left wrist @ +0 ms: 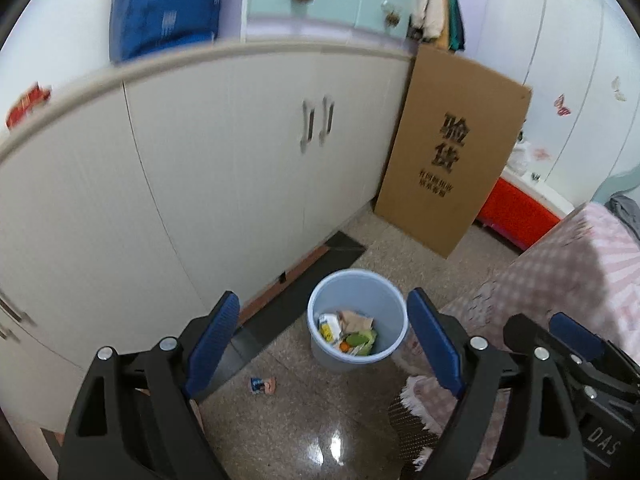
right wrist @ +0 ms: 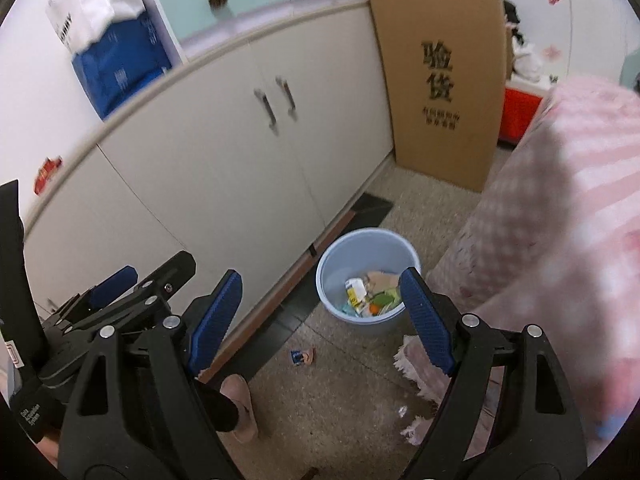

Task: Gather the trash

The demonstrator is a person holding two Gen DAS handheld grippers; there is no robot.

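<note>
A light blue bin [left wrist: 357, 318] stands on the floor by the cabinet and holds several wrappers and cartons; it also shows in the right wrist view [right wrist: 368, 280]. A small blue and pink wrapper [left wrist: 263, 385] lies on the floor in front of the bin, also seen in the right wrist view [right wrist: 303, 356]. A small white scrap [right wrist: 402, 411] lies by the bed fringe. My left gripper [left wrist: 324, 344] is open and empty, held above the floor. My right gripper [right wrist: 320, 316] is open and empty, to its right.
A white cabinet [left wrist: 200, 168] runs along the left. A cardboard sheet [left wrist: 452, 148] leans at its far end. A bed with a pink cover [right wrist: 560, 220] is on the right. A foot in a pink slipper [right wrist: 240, 408] stands near the cabinet base.
</note>
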